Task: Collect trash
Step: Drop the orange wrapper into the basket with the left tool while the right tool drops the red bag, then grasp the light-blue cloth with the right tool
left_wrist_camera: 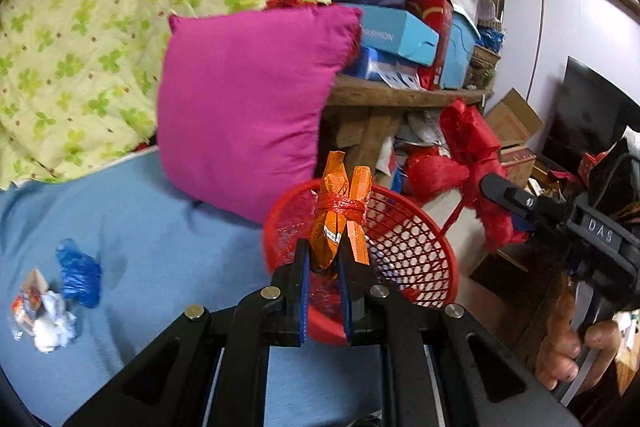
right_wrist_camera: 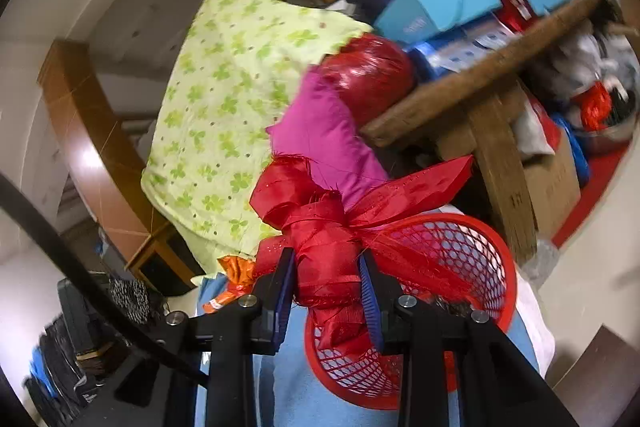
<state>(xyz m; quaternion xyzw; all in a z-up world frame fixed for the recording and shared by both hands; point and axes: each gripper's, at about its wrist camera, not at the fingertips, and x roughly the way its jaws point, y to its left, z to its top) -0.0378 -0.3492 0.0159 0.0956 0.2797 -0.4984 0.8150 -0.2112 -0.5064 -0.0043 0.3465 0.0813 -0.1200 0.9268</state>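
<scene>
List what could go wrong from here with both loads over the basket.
1. The left gripper pinches only the orange wrapper bundle's lower end; it could slip onto the blue bedsheet.
2. The red ribbon bow's loose tails may snag the red basket rim and tip it.

Beside the magenta pillow (left_wrist_camera: 248, 107): a pale green clover-print quilt (left_wrist_camera: 100, 27), a red mesh basket (left_wrist_camera: 404, 247), orange wrappers (left_wrist_camera: 340, 223) tied with red ribbon, a blue sheet (left_wrist_camera: 140, 247).

A lived-in home bedroom: a bed (left_wrist_camera: 140, 247) in a blue sheet carries a magenta pillow (left_wrist_camera: 248, 107) and clover-print quilt (left_wrist_camera: 80, 27); beside the bed, a wooden shelf (left_wrist_camera: 400, 95) is stacked with boxes.
</scene>
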